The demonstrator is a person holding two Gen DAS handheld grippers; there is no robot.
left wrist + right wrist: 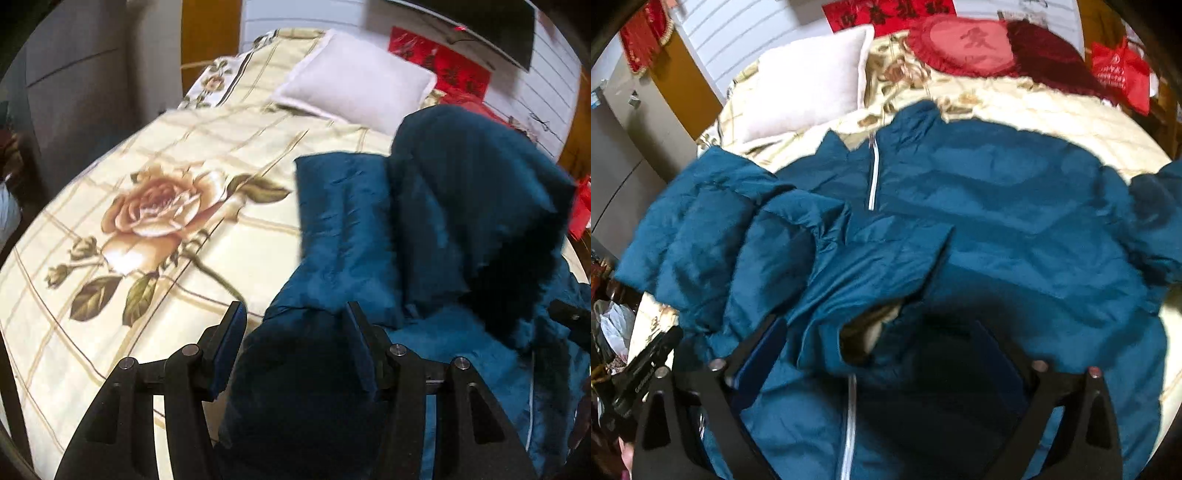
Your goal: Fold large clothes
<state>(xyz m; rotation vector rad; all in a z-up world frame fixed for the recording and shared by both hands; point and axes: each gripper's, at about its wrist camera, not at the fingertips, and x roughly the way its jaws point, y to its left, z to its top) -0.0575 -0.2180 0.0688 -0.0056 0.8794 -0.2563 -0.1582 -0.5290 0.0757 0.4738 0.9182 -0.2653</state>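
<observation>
Lying on a rose-print bed (110, 314), teal jacket (997, 206); both grippers seemingly wide, empty

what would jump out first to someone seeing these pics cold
The big teal puffy jacket sprawls across the bed, its silver zipper running down the front. On the cream checked bedspread to its left a large printed peach rose stands out. At the head of the bed lie a white square pillow and a red heart-shaped fringed cushion.
</observation>
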